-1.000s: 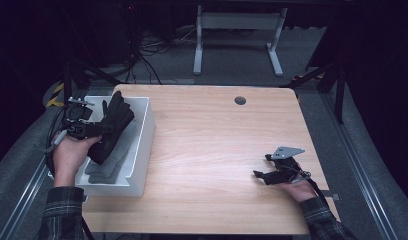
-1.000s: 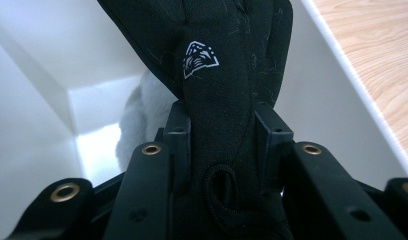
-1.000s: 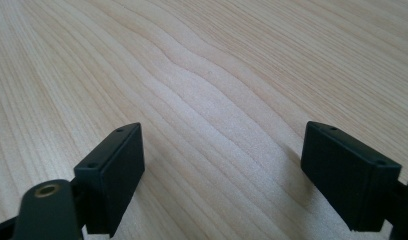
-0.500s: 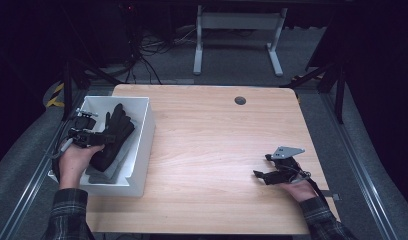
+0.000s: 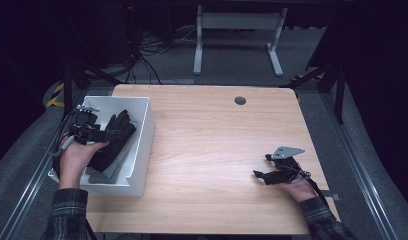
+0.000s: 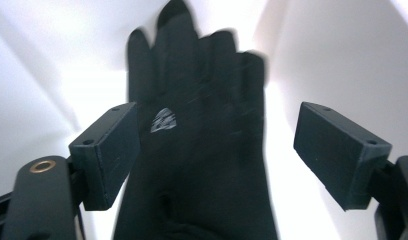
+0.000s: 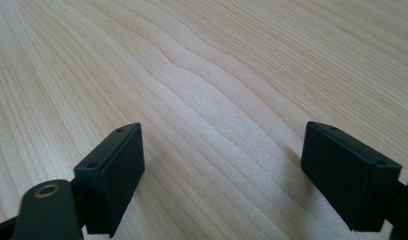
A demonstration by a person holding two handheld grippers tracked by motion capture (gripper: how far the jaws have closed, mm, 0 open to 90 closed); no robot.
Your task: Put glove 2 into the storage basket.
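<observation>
— Looking at the bin as the landmark: why is the left gripper held right over it?

— Its jaws stand apart, one on either side of the black glove, and the left gripper view looks down the glove's length against the bin's white walls. I'd judge the hand sits there either to take the glove or because it has just let it go; I can't tell which. The left jaw looks to be touching the glove's edge, the right one is clear of it.

— So where exactly is the glove?

— Inside the bin, fingers pointing toward the bin's far side, lying on something grey nearer the bin's front wall. What that grey thing is, I can't make out.

— And the bin itself?

— It overhangs the left edge of the table, which puts it within easy reach of the left hand.

— What about the right gripper?

— Well away from the bin, toward the table's right edge, low over bare wood. Its jaws are spread wide with nothing between them. My guess is that it is simply parked out of the way while the other works at the bin.
</observation>
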